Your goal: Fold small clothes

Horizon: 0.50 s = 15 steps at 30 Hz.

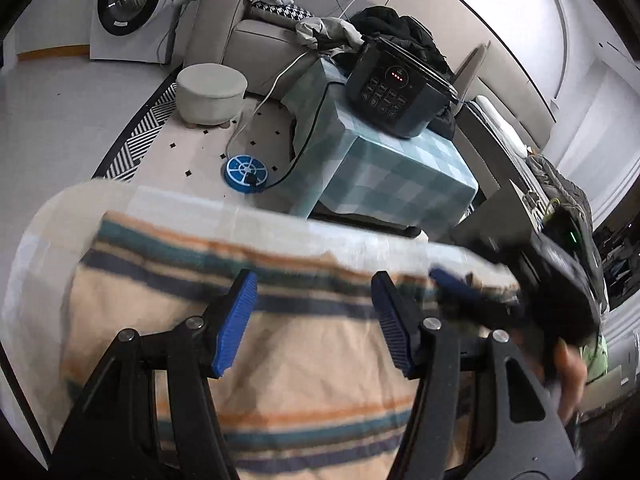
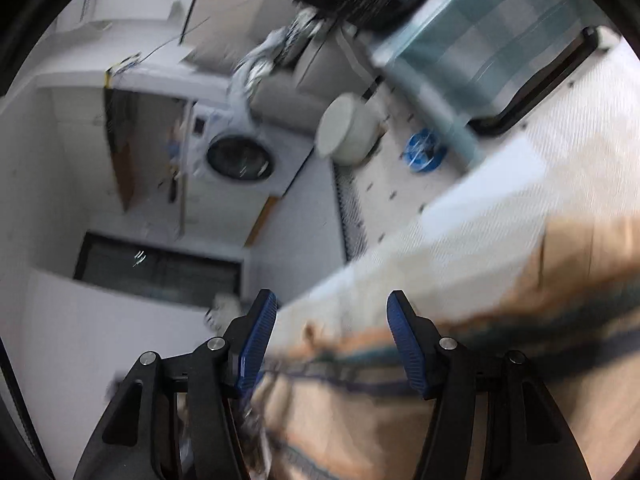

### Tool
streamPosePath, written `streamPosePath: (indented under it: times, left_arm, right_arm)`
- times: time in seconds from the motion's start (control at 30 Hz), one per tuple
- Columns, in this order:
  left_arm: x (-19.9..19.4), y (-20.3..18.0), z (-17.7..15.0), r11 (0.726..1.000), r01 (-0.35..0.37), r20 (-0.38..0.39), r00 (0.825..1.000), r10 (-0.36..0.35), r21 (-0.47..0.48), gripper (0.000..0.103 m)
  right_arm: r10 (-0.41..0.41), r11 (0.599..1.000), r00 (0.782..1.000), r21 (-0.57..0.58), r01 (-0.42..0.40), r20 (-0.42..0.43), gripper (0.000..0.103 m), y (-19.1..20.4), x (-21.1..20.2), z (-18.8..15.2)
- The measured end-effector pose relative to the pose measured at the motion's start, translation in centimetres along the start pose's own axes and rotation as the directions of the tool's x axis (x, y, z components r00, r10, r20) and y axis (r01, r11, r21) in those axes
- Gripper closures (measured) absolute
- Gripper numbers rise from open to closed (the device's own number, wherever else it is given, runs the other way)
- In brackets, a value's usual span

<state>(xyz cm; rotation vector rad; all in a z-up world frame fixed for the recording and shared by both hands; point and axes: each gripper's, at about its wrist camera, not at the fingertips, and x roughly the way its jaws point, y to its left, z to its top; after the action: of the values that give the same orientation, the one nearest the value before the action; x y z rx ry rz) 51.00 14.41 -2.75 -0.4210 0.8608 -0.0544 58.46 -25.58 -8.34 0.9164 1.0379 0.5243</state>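
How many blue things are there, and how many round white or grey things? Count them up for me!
Blue gripper pads: 4, two on the left gripper and two on the right gripper
Blue round reel on the floor: 1
Round grey stool: 1
White washing machine with a round door: 1
Total: 7

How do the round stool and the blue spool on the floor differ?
The round stool is pale grey, padded and tall, on short feet; the blue spool lies flat, low and much smaller, with open spokes. A black cable runs to the spool, none to the stool. Both are round and sit on the patterned rug.
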Motion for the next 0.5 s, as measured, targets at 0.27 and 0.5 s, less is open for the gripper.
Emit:
streamPosePath:
  times: [0.27, 0.5]
  left_arm:
    - [-3.6, 2.8, -3.7, 1.000, -0.029, -0.005, 1.000, 0.029, -0.011, 0.046]
    - [-7.4, 7.7, -7.1, 0.994, -0.073, -0.040, 0.997, 0.069, -0.087, 0.047]
  right_arm:
    - [-0.139, 0.961, 0.984, -0.225, 0.162, 0.116, 0.040, 3.4, -9.0, -1.0]
    - [-0.480, 0.806, 0.850, -0.275, 0.525, 0.215, 0.032, -1.4, -18.6, -1.1]
